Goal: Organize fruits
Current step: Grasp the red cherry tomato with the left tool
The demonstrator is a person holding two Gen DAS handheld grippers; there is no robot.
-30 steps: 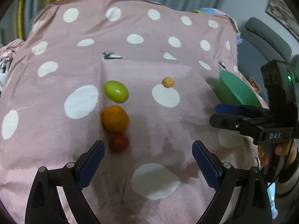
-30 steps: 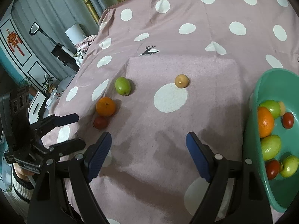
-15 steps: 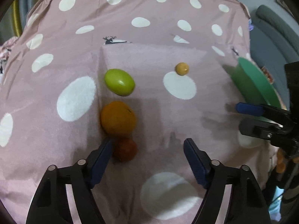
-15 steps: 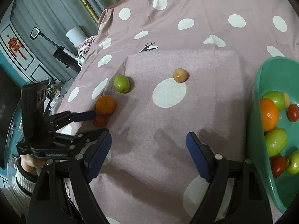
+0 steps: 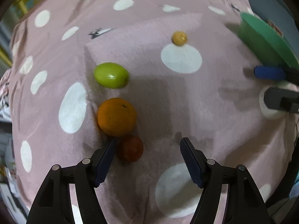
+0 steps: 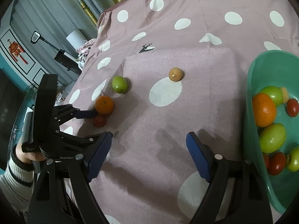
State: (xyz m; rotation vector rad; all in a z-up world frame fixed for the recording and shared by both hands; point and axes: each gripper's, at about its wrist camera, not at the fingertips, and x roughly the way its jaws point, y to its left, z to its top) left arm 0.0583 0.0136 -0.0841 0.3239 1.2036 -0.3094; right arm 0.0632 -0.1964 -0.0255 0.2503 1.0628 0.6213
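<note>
The left gripper is spread wide, empty, and low over the cloth. Its left finger sits just beside the tomato, apparently lining up a grasp. The tomato touches the orange; the green fruit lies beyond, and the small yellow fruit lies further right. The right gripper is also parted and empty, waiting beside the bowl, which already holds sorted fruit.

Grey curtains, gold posts, red wall-knot.
</note>
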